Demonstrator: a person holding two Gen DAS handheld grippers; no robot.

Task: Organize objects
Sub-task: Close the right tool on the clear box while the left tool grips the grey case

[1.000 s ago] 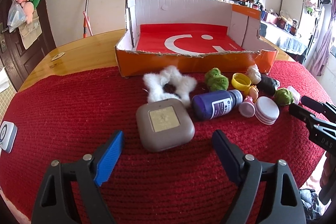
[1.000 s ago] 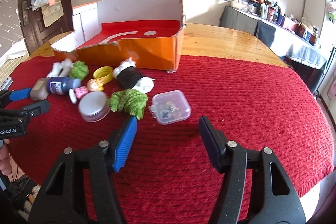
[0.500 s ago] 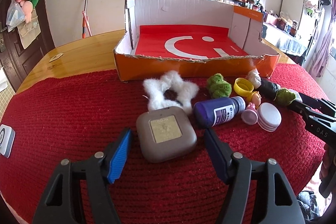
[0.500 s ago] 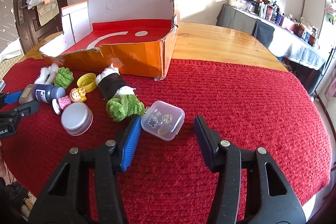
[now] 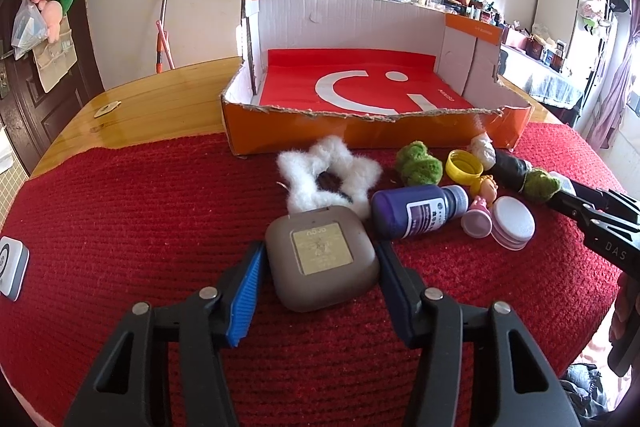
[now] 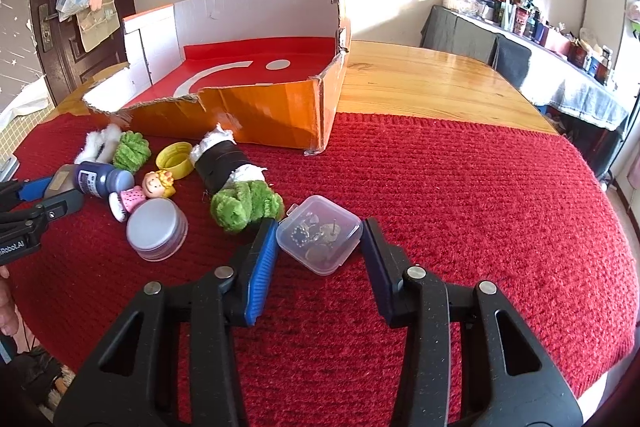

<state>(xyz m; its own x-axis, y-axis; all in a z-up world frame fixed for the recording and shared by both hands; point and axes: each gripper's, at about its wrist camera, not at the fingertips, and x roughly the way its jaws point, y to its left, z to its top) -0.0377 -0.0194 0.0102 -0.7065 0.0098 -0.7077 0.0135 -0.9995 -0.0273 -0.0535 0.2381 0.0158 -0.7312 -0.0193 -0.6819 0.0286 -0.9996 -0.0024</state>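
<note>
Brown square case (image 5: 322, 259): flat on the red mat (image 5: 120, 227), no long axis, between the closing left gripper (image 5: 320, 279) pads, contact unclear; bare mat leftward. Clear lidded box (image 6: 319, 234): corner-on between the closing right gripper (image 6: 320, 259) pads; open mat rightward to the bench (image 6: 432, 83) edge. Orange carton (image 5: 360, 135) behind.

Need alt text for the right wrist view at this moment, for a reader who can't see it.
The right gripper is closing its fingers around a small clear plastic box of trinkets on a red knitted mat. To its left lie a fuzzy green toy, a round lidded jar and a small doll, before an open orange cardboard box.
</note>
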